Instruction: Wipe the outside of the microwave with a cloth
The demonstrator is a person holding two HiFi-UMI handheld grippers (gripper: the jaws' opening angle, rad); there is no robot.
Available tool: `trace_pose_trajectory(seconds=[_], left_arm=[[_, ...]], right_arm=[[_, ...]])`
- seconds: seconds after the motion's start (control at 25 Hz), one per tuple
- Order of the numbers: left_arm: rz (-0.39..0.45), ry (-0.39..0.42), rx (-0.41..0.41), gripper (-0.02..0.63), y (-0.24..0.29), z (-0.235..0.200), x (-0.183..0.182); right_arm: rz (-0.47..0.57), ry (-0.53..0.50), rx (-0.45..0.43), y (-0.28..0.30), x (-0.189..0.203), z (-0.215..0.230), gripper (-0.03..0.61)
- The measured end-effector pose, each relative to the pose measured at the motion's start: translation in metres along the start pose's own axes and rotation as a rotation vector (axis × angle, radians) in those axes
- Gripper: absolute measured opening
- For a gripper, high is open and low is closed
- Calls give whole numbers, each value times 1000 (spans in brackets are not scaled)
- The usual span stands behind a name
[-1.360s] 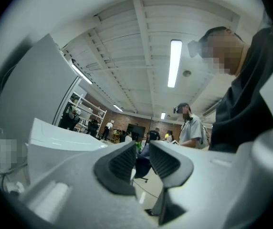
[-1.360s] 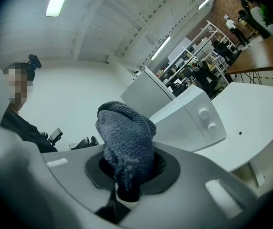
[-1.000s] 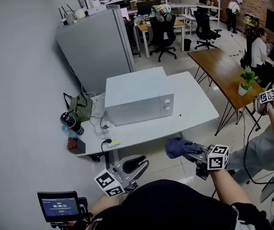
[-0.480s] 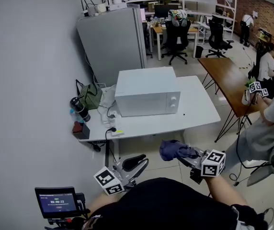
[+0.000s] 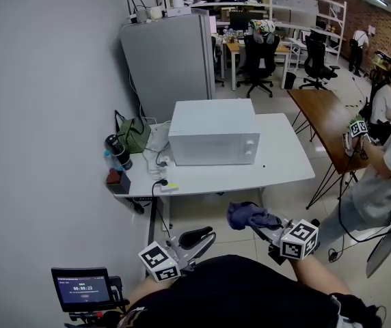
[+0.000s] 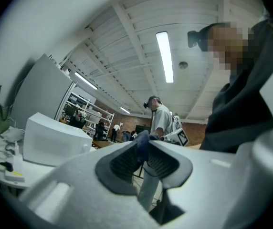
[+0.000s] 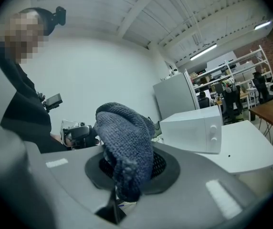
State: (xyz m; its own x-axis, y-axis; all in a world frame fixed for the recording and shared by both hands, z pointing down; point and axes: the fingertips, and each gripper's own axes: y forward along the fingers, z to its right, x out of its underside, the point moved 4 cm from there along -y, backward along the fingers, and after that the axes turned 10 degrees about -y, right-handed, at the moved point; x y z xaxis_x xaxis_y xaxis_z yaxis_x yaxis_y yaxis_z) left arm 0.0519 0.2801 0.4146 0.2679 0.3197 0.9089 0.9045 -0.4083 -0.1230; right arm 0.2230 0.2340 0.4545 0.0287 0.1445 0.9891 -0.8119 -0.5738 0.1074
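I see bare table [image 5: 284, 162] in front of and right of the microwave [image 5: 212, 132]. Its left is crowded by cables [image 5: 156, 157], a bag [image 5: 135, 134] and a bottle [image 5: 117, 152]; a person [image 5: 387, 176] stands beyond the table's right edge.

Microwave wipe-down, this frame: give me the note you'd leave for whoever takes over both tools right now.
Right tool: shut on the blue cloth, held in the air short of the table.
Left tool: shut, holding nothing, low near the body.
Microwave: on the table, door closed, front toward you, not touched by the cloth.
Done: cloth is in the tool.
Left: all the wiping, meaning top, sides and front.
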Motion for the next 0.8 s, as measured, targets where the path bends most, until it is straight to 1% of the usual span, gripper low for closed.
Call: trace_pose_trajectory(seconds=[0.28, 0.8], left_arm=[[12, -4, -4, 72, 1, 1, 1], [-13, 5, 23, 72, 11, 12, 2]], right_arm=[[-15, -22, 2, -1, 2, 3, 55], [-11, -31, 22, -14, -3, 6, 55]])
